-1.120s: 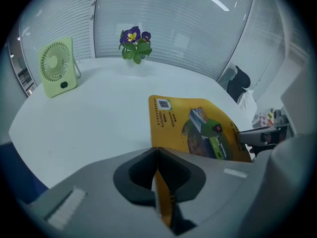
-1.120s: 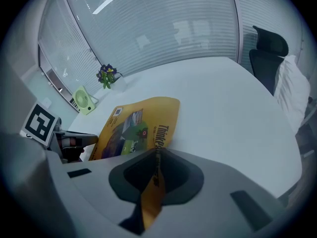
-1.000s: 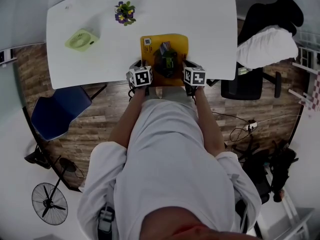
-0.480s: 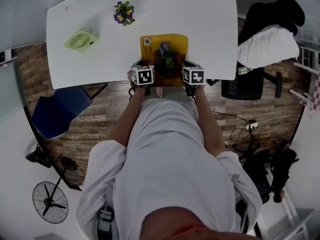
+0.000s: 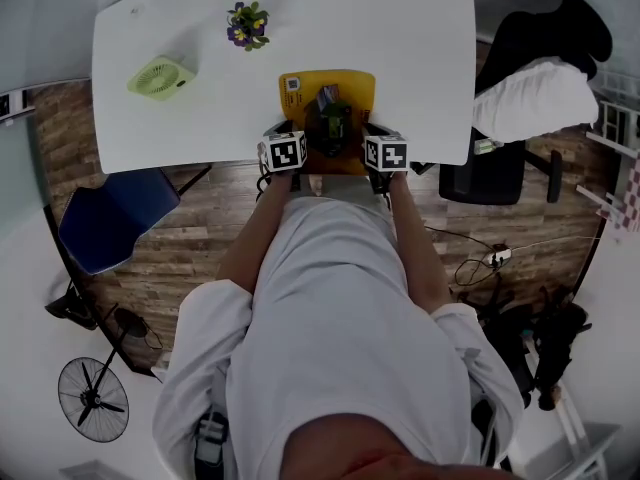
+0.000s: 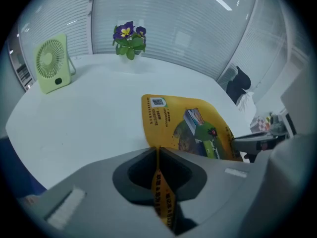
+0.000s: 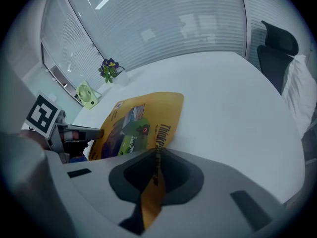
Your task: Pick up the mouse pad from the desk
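The yellow printed mouse pad (image 5: 300,108) lies at the near edge of the white desk (image 5: 400,48), between my two grippers. My left gripper (image 5: 284,130) is at the pad's near left edge; its jaws are closing, and the pad's (image 6: 188,128) edge stands pinched between them (image 6: 157,155). On the near right edge, my right gripper (image 5: 376,132) is shut, with the pad (image 7: 133,123) curling up out of its jaws (image 7: 157,157). The pad's near side bends upward, while its far end rests on the desk.
A green desk fan (image 5: 160,78) and a small pot of purple flowers (image 5: 248,25) stand at the desk's far left. A blue chair (image 5: 115,218) is at the left, a black chair with a white cloth (image 5: 530,88) at the right. A floor fan (image 5: 93,398) stands lower left.
My left gripper shifted slightly right, toward the pad's edge, and stays there. The right gripper and the pad have hardly moved.
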A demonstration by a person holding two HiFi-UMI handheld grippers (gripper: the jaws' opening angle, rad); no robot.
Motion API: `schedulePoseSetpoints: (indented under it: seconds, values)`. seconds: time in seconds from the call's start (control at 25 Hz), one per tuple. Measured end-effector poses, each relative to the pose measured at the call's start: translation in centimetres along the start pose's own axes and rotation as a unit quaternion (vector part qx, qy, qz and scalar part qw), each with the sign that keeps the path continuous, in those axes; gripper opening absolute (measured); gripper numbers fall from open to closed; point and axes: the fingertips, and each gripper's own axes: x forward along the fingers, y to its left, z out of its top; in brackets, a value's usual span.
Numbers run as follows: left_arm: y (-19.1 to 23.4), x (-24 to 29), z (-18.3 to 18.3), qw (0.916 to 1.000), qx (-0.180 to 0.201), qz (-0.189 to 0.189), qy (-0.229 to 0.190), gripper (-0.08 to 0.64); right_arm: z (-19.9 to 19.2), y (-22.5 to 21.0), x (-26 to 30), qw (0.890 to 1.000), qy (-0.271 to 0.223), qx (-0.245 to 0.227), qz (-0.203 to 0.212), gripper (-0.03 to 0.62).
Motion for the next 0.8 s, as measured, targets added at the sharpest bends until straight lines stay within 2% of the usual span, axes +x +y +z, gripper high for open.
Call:
schedulePoseSetpoints:
  seconds: [0.08,0.32,0.56,0.8]
  values:
    - [0.1,-0.3,0.2,0.9997,-0.022,-0.007,-0.005,0.017,0.0,0.0,0.0,1.000,-0.001,-0.002,0.002,0.031]
    - [-0.2,-0.4,0.1,0.9988,-0.032,-0.034,-0.018,0.015,0.2,0.3,-0.8,0.999,-0.042,-0.017,0.014,0.031]
    - [-1.7,-2.6,2.9,0.9961,-0.007,-0.060,-0.064,0.015,2.4,0.7,-2.9,0.996,-0.090,-0.022,0.010,0.031]
    - [-3.1,-6.5,8.2,0.9863,0.019,-0.081,-0.143,0.015,7.3,1.4,-7.0,0.985,-0.164,-0.043,-0.007,0.031]
